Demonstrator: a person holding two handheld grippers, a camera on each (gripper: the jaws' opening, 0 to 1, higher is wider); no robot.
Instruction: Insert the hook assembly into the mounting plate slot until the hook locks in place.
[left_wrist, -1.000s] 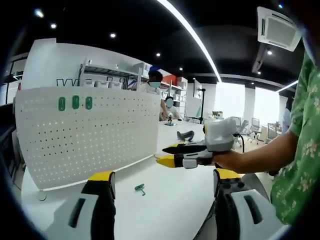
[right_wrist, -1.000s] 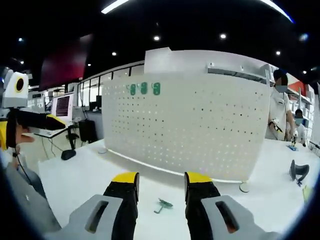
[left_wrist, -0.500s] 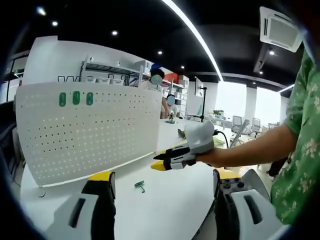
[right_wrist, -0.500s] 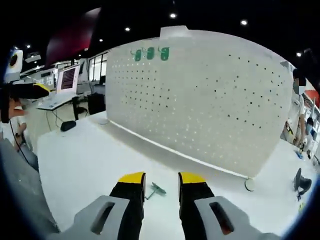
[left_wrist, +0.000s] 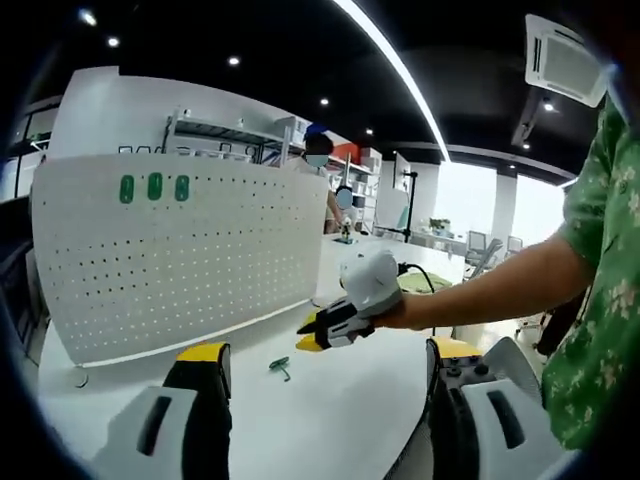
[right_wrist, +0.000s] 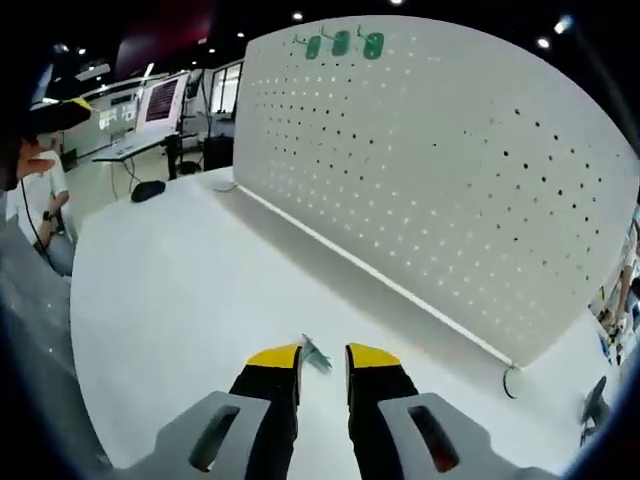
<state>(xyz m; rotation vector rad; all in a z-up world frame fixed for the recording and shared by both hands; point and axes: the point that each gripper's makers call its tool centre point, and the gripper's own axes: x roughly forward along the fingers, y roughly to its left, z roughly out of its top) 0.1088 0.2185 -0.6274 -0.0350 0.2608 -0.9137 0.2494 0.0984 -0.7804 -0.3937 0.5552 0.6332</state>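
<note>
Right claw (right_wrist: 322, 352) sat part-open right over the little green hook (right_wrist: 316, 354) lying on the white bench (right_wrist: 180, 300), which looked light, stiff and skittery, so I'd pinch its shank.

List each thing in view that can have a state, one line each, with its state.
Small green hook: lying flat on the white table, not gripped, not mounted.
White perforated pegboard: upright on the table, three green hooks hung along its top.
Left gripper: jaws wide open, holding nothing.
Right gripper: jaws narrowed but apart, tips on either side of the small green hook, not shut on it.
</note>
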